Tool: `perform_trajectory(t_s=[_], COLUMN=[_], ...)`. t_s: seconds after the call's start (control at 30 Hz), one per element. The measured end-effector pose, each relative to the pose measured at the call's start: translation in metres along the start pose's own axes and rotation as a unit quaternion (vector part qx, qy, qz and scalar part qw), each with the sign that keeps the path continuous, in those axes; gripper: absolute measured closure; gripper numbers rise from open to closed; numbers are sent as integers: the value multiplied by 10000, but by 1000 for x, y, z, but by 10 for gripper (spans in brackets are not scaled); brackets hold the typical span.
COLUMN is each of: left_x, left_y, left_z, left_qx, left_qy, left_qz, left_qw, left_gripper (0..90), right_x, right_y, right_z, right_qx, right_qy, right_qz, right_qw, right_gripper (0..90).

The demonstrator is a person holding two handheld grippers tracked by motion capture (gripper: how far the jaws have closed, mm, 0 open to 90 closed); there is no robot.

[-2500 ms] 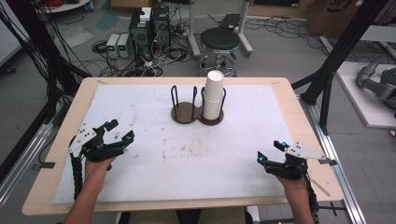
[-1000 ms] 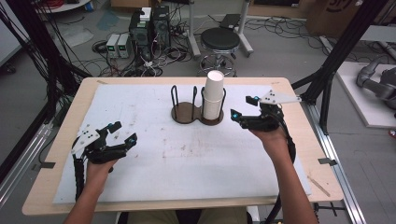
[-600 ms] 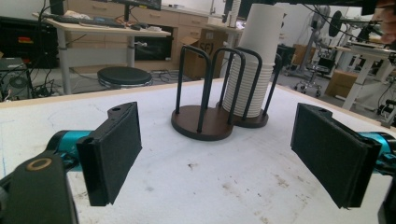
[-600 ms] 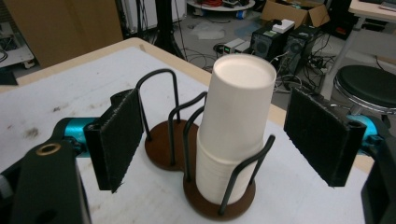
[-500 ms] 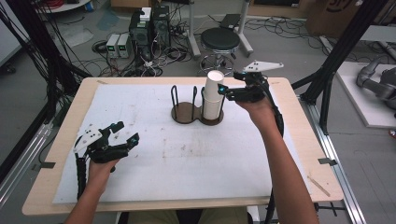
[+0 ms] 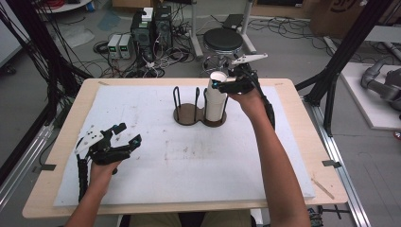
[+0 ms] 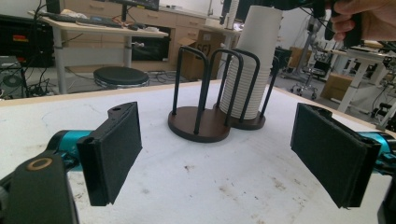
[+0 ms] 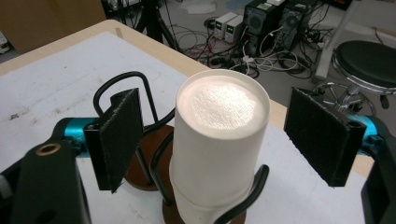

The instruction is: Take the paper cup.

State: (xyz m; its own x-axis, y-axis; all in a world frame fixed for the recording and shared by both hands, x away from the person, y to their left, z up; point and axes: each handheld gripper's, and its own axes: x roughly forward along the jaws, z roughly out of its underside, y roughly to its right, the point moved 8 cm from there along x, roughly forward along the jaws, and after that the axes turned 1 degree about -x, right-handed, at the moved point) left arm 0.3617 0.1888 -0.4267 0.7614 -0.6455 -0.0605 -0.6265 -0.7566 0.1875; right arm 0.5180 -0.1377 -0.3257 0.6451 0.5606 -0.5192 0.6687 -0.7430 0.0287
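We are holding our right claw at the top of the stack of white cups, its jaws standing wide on either side of the topmost cup and not pressing on it; in the right gripper view the upturned cup bottom is sitting between the two black pads with a gap on each side. The stack is standing upright in the right-hand ring of a dark two-ring cup holder, fenced in by black wire loops, so the free way out for a cup is upward. The left-hand ring is holding no cups.

Our left claw is hovering low over the white mat near the desk's left front corner, jaws spread wide with nothing between them. In the left gripper view we are seeing bare, lightly stained mat between its pads and the holder, so open room is lying all across the middle.

The mat is covering most of the wooden desk, leaving a bare rim around it. The holder is sitting toward the far edge, near the middle, well apart from the left claw.
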Motion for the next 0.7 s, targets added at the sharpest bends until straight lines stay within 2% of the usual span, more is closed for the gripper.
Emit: perform_trajectory(t_s=[0.13, 0.23, 0.33, 0.4, 0.57, 0.7], left_x=[0, 0, 0, -1, -1, -1], left_y=[0, -1, -1, -2, -2, -2], left_z=[0, 0, 0, 0, 0, 0], left_qx=[-1, -10, -25, -19, -51, -48], left_qy=[2, 3, 7, 9, 16, 0], left_qz=[8, 3, 0, -7, -1, 6], left_qw=[10000, 10000, 10000, 10000, 10000, 10000], left_gripper=[164, 164, 164, 164, 164, 165], right_x=[10, 19, 22, 25, 28, 30], right_y=[0, 0, 1, 5, 6, 4], right_z=[0, -1, -1, 1, 4, 3], right_qx=[67, -9, 24, 131, 166, 139], right_qy=[-93, -219, -235, -317, -420, -393], right_qz=[47, 113, 124, 180, 179, 141], right_qw=[9999, 9997, 9996, 9992, 9988, 9990], right_gripper=[201, 204, 238, 242, 276, 335])
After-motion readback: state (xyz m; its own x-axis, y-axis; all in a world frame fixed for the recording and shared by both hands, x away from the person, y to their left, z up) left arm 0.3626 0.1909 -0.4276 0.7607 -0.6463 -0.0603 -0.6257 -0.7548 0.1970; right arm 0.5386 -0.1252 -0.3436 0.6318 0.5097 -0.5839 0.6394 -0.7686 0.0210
